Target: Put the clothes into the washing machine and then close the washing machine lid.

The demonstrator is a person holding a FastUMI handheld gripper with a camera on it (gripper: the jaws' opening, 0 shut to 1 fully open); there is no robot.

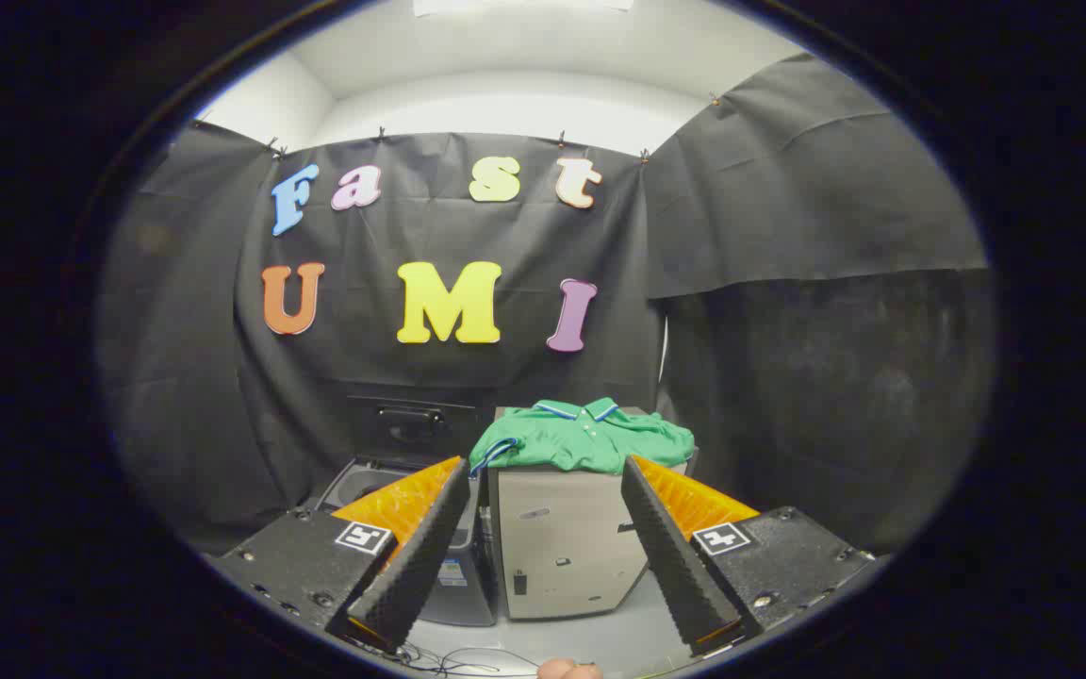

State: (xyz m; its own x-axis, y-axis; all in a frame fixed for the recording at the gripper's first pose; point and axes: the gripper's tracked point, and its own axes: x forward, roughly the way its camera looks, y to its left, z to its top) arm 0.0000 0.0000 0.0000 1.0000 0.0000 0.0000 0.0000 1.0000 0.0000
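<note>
A green polo shirt [584, 437] lies crumpled on top of a beige box-shaped cabinet [564, 542], straight ahead of and beyond my fingers. To its left stands the washing machine [383, 476], top-loading, its dark lid [411, 426] raised upright at the back and the drum opening visible behind my left finger. My gripper [543, 467] is open, held well short of the shirt, with nothing between the fingers. The cabinet front shows in the gap between them.
Black cloth walls close in behind and on both sides of the machine and cabinet. Pale floor [614, 637] runs below the cabinet, with thin cables [449, 660] lying on it near my fingers. A person's fingertips [569, 670] peek in under the gripper.
</note>
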